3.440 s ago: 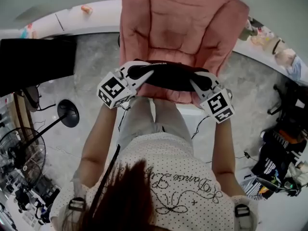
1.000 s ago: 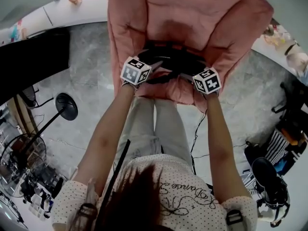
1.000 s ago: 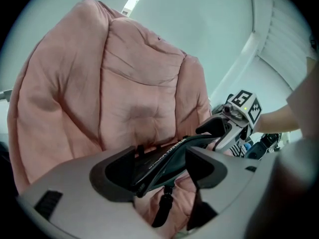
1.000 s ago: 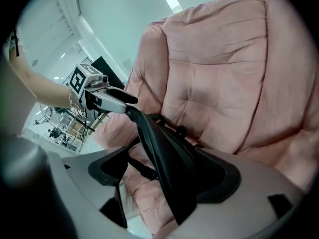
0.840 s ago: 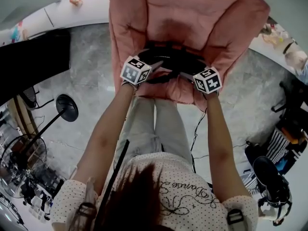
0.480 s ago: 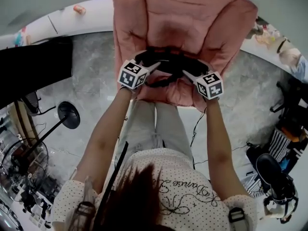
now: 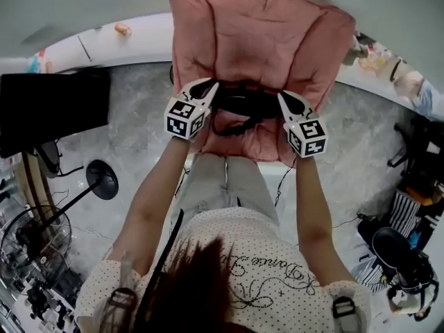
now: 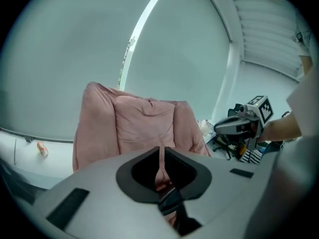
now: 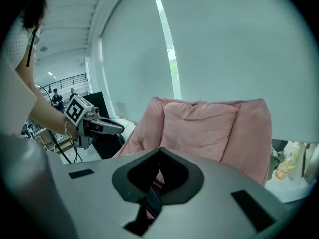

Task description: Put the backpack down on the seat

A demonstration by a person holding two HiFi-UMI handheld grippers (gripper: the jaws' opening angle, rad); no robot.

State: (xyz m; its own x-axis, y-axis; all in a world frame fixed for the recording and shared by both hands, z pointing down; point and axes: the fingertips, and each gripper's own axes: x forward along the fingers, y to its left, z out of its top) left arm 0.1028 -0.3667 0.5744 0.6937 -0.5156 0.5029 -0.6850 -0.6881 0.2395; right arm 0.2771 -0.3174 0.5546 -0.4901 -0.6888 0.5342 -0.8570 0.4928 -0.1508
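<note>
The black backpack lies on the pink seat at my 12 o'clock. My left gripper, at its 9, is closing on nothing, its jaws nearly together. My right gripper, at its 3, has its jaws pressed together and empty. The bag looks soft, floppy and fairly light, so I'd take it by the straps.

The backpack is black and low, and lies flat across the seat cushion of a pink, quilted armchair. It sits towards the rear of the cushion, close under the padded backrest and between the two puffy side bolsters. One thin black strap loops out from it over the pink fabric towards the cushion's front edge.
</note>
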